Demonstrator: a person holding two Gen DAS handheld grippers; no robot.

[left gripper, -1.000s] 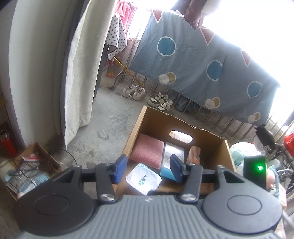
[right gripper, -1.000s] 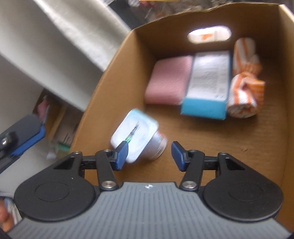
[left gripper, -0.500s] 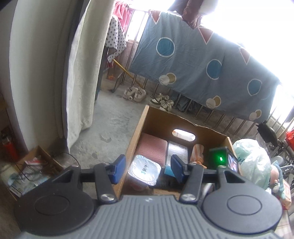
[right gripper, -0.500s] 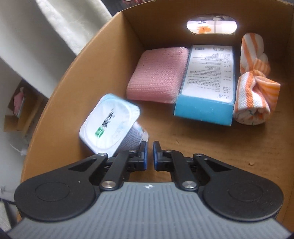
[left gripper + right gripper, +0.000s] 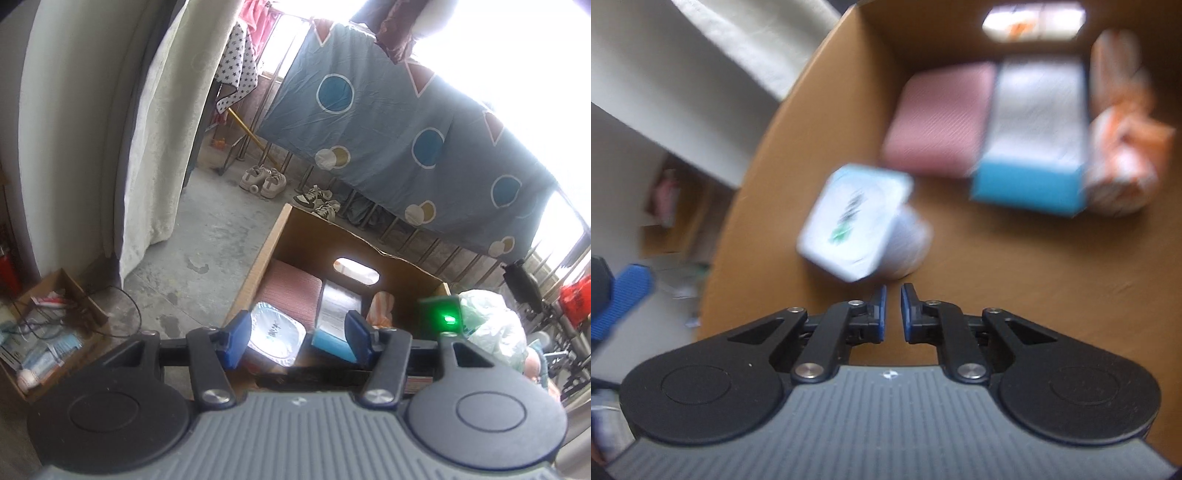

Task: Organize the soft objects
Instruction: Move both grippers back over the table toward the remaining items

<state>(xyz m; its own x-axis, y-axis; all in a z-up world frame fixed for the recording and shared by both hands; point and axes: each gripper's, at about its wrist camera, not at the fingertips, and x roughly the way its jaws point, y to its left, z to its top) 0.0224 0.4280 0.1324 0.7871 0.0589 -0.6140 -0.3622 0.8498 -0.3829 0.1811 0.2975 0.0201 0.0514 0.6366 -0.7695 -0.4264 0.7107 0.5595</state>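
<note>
An open cardboard box holds a pink folded cloth, a blue-and-white carton and an orange striped towel along its far wall. A white foil-lidded cup lies tilted near the left wall. My right gripper hovers just behind the cup; its jaws stand almost together and are starting to open, with nothing between them. My left gripper is open and empty above the box's near left rim, with the cup visible beyond its fingers.
A smaller cardboard box of clutter sits on the concrete floor at the left, next to a pale curtain. A blue patterned sheet hangs behind the box, with shoes under it. A plastic bag lies at the right.
The right gripper's jaws closed from wide open, empty. The cup now lies a little farther ahead of them, inside the box. The left gripper stayed put.
</note>
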